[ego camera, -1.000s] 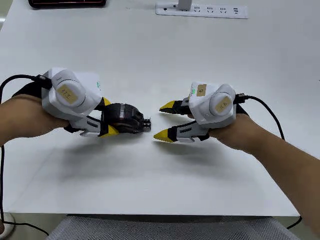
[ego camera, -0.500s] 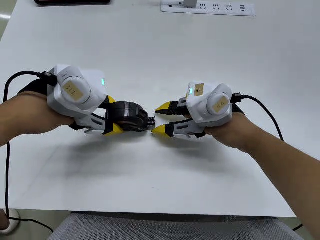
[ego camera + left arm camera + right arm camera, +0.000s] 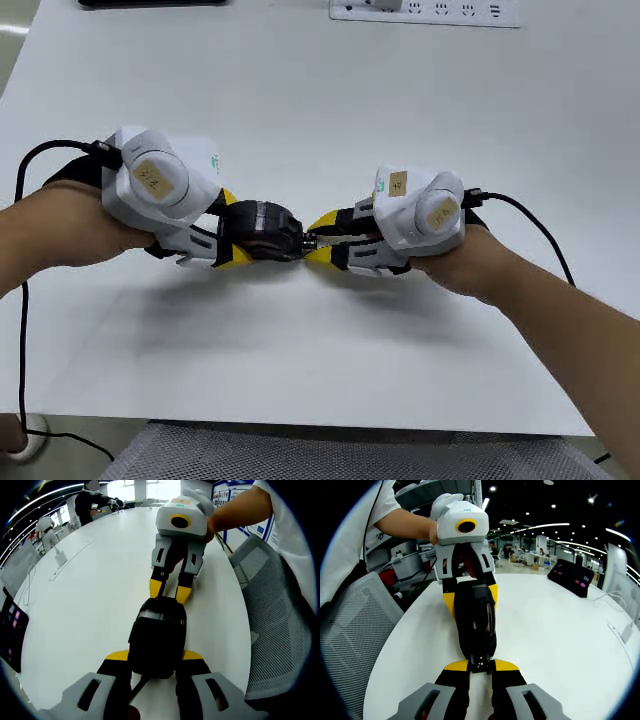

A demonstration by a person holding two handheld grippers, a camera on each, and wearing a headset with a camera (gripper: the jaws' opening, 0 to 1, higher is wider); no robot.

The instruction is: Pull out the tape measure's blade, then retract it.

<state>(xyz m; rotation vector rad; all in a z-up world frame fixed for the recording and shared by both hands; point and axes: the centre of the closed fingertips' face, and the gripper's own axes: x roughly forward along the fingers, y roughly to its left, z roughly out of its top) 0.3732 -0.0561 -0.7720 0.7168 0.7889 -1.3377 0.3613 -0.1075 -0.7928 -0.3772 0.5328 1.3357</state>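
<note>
Grey mesh chair (image 3: 330, 455) at 6 o'clock, white workbench (image 3: 320, 110), black tape measure (image 3: 262, 231) at centre lying on it, clamped in left gripper (image 3: 230, 229) from 9 o'clock, right gripper (image 3: 321, 239) from 3 o'clock pinched narrow on its end hook (image 3: 481, 664), power strip (image 3: 425, 10) at 12 o'clock.

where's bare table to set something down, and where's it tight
Crowded in the middle: the left tool and right tool meet at the tape measure. Bare table runs wide between them and the power strip at the far edge, and again along the near edge.
</note>
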